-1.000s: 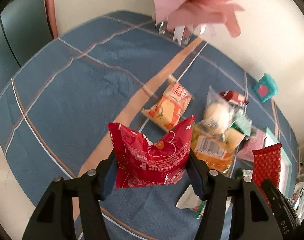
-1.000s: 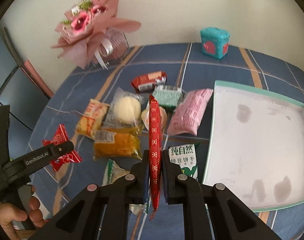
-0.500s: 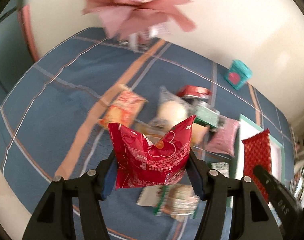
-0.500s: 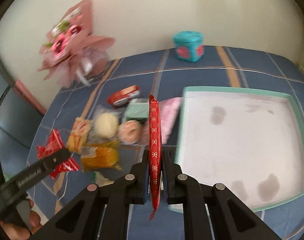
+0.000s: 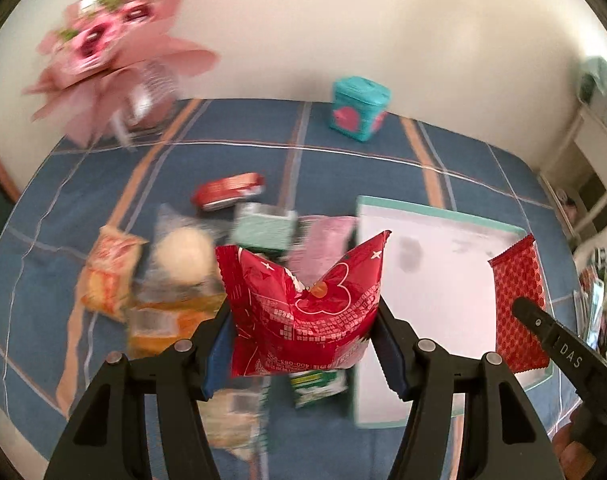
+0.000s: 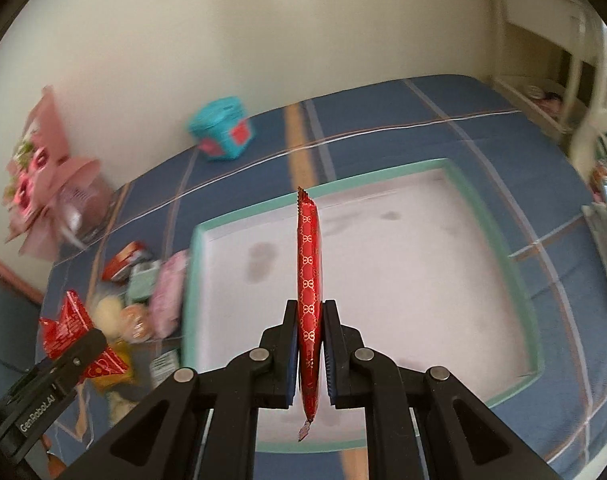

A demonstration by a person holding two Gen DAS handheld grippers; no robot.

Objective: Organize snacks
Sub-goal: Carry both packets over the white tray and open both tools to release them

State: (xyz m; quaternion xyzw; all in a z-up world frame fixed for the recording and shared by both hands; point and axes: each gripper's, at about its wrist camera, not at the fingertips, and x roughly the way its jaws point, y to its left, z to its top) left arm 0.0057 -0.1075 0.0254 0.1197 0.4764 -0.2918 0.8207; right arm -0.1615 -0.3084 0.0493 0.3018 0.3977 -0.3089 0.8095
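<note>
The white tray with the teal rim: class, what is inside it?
Nothing lies in the tray; only dark smudges mark its white floor. The held red snack bar and the right gripper hide a strip of it.

The left tool (image 5: 303, 328) fills the bottom of its own view, black arms angled down, blue-padded fingers (image 5: 219, 344) pressed against both sides of a puffy red foil snack bag (image 5: 303, 312). The right tool (image 6: 309, 344) sits at the bottom centre of its view, jaws nearly together, pinching a thin red gold-patterned wrapper (image 6: 309, 280) edge-on. Fingers of a hand show at the lower right of the left view.
</note>
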